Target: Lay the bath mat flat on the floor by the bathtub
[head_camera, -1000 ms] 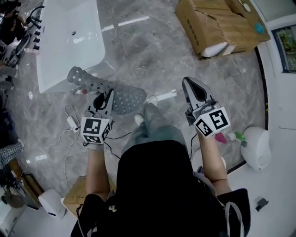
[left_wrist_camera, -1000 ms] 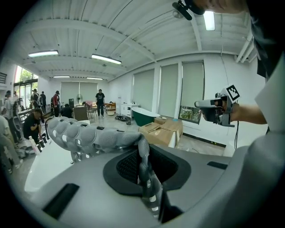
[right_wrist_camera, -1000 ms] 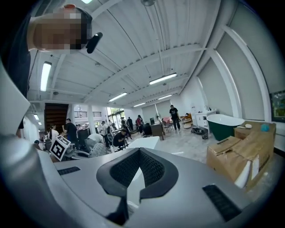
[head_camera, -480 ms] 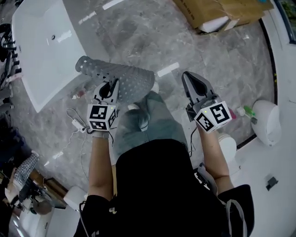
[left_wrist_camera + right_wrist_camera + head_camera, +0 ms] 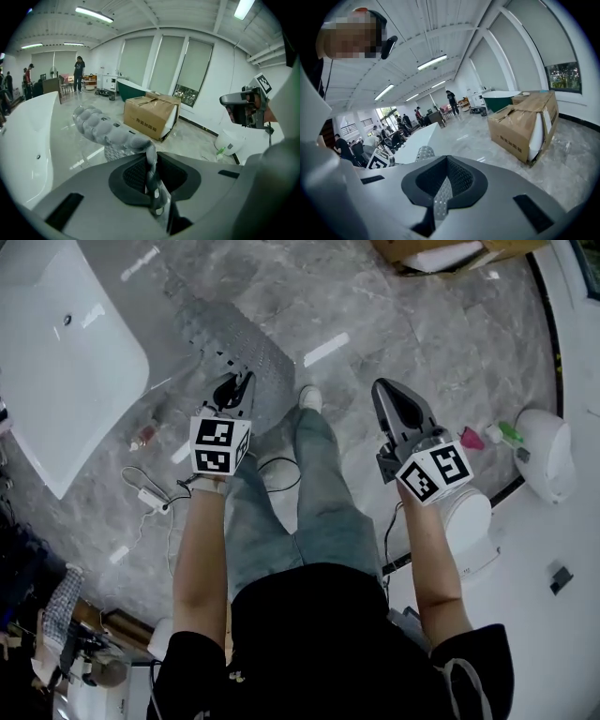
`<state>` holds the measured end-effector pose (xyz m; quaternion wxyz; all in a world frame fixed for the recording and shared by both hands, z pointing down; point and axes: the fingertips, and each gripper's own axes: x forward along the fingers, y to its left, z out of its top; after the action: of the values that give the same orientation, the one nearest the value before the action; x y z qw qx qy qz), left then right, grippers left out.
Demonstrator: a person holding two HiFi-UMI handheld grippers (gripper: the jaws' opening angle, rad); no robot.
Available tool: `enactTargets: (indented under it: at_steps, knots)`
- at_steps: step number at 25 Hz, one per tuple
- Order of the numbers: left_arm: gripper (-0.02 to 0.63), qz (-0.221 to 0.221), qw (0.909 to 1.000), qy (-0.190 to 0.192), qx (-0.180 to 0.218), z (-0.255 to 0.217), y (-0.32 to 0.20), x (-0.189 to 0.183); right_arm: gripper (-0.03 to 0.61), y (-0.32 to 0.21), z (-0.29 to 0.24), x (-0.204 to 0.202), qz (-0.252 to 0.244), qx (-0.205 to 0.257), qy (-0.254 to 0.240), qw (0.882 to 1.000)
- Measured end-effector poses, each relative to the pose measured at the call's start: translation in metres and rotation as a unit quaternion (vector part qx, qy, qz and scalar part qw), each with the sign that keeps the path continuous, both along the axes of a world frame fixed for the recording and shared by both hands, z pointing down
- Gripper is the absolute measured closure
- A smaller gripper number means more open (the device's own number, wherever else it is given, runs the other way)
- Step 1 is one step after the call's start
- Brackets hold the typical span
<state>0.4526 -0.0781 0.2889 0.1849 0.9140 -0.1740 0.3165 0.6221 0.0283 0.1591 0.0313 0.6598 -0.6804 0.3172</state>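
Left tongs [image 5: 239, 382] clamped on the edge of the grey, hole-dotted rubber bath mat [image 5: 234, 338], which stretches ahead beside the white bathtub [image 5: 66, 362]; right tongs [image 5: 384, 390] pressed together, empty.

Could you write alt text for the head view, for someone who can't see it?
Seen from above, a person grips one end of a perforated grey bath mat with the left tool, the mat stretching over the marble floor beside a white bathtub. The right tool is shut and empty.
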Motion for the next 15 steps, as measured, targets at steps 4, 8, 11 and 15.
enactTargets:
  at_steps: [4,8,11,15]
  knots:
    - [0.554,0.007,0.9999,0.008,-0.007,0.042,-0.007,0.009,0.552,0.005,0.040,-0.013,0.016,-0.017,-0.007,1.000]
    - [0.554,0.025,0.9996,0.003,-0.009,0.083,-0.009,0.015,0.552,0.011,0.078,-0.026,0.021,-0.037,-0.020,0.999]
    - [0.554,0.035,0.9993,0.002,-0.014,0.102,-0.007,0.027,0.552,0.014,0.096,-0.026,0.023,-0.047,-0.025,0.998]
    - [0.554,0.040,0.9988,0.013,-0.026,0.109,0.002,0.044,0.552,0.014,0.103,-0.021,0.027,-0.052,-0.023,0.998]
